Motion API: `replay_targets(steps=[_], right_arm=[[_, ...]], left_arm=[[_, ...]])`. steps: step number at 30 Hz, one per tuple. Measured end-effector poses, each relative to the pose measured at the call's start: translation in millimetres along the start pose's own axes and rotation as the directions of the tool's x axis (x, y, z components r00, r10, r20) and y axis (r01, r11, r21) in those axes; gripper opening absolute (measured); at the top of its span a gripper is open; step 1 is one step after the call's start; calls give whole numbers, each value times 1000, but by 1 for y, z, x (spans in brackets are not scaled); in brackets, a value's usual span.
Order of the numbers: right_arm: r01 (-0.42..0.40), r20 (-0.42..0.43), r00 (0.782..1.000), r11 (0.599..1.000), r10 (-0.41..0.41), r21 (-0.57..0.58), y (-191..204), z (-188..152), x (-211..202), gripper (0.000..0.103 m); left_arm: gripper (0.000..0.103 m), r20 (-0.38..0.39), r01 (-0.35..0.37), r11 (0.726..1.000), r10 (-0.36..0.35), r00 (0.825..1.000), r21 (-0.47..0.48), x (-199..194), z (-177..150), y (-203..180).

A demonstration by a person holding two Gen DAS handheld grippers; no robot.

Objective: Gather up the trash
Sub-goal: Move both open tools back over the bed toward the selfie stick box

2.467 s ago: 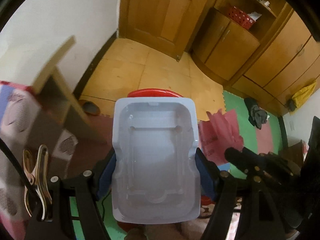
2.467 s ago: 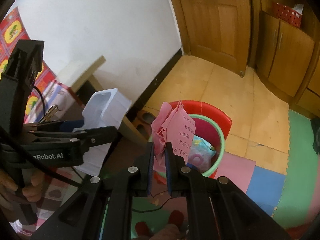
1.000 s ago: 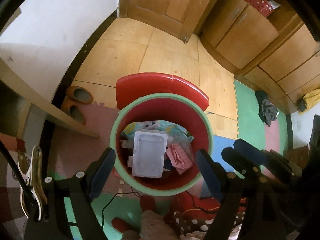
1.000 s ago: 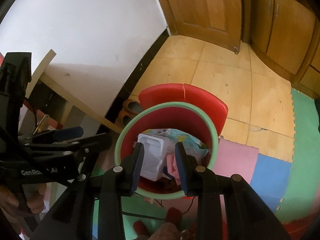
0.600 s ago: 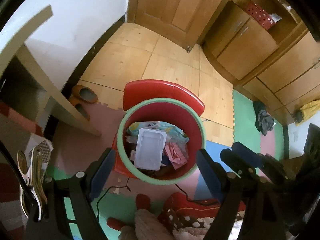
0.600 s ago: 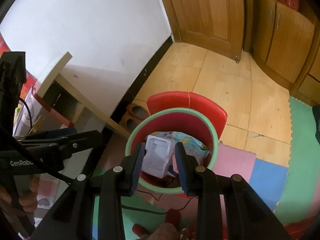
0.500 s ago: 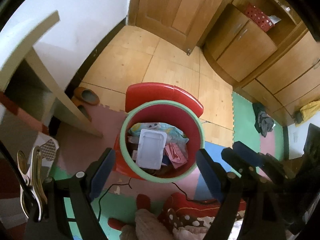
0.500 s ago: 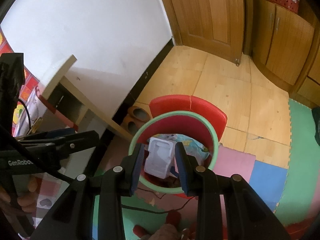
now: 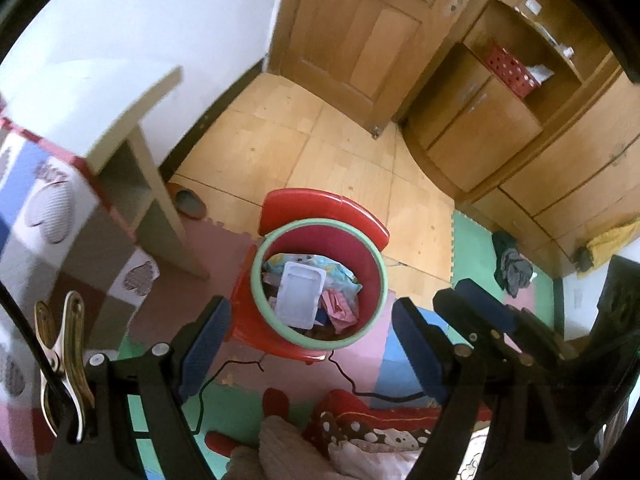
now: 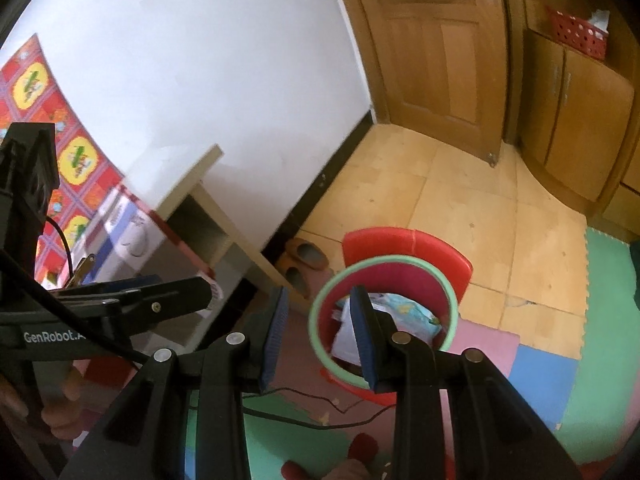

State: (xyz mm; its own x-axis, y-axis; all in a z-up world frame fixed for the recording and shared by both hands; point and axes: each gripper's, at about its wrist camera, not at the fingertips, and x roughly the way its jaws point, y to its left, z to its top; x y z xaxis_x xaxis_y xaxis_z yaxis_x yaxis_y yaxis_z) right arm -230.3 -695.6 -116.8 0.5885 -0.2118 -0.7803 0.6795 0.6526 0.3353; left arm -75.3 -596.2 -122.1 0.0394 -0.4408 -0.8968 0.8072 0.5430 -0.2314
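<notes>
A red bin with a green rim (image 9: 320, 345) stands on the floor mats below both grippers. Inside it a white plastic tray (image 9: 298, 294) lies flat, with crumpled pink paper (image 9: 338, 308) beside it on other wrappers. My left gripper (image 9: 309, 312) hangs high above the bin, open wide and holding nothing. My right gripper (image 10: 318, 296) is open by a narrow gap, also with nothing in it, above the bin's left rim (image 10: 384, 258). Its right finger hides part of the tray (image 10: 343, 340).
A table under a patterned cloth (image 9: 48, 200) stands at the left, with slippers (image 9: 191, 202) beneath it by the wall. A black cable (image 9: 240, 364) trails over the foam mats. Wooden door (image 9: 360, 40) and cabinets (image 9: 500, 140) lie beyond. A clothes heap (image 9: 512, 268) is on the right.
The white tray has left my left gripper and the pink paper my right; both now lie in the bin. Both grippers have since risen, so the bin looks smaller.
</notes>
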Motion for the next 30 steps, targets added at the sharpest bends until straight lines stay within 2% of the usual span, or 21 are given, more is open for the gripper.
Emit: replay_targets(steps=[8, 19, 25, 30], right_arm=[[-52, 27, 998, 997, 54, -61, 39, 7, -21, 33], [-147, 10, 988, 966, 153, -212, 121, 5, -38, 33], [-209, -20, 977, 934, 212, -288, 170, 1, -40, 33], [-261, -69, 965, 900, 253, -348, 211, -8, -37, 33]], left_arm=[[86, 46, -17, 998, 19, 999, -57, -45, -7, 20], [86, 113, -91, 987, 106, 988, -130, -112, -35, 70], [86, 156, -130, 969, 165, 974, -212, -149, -55, 110], [86, 168, -182, 940, 237, 957, -289, -182, -74, 145]])
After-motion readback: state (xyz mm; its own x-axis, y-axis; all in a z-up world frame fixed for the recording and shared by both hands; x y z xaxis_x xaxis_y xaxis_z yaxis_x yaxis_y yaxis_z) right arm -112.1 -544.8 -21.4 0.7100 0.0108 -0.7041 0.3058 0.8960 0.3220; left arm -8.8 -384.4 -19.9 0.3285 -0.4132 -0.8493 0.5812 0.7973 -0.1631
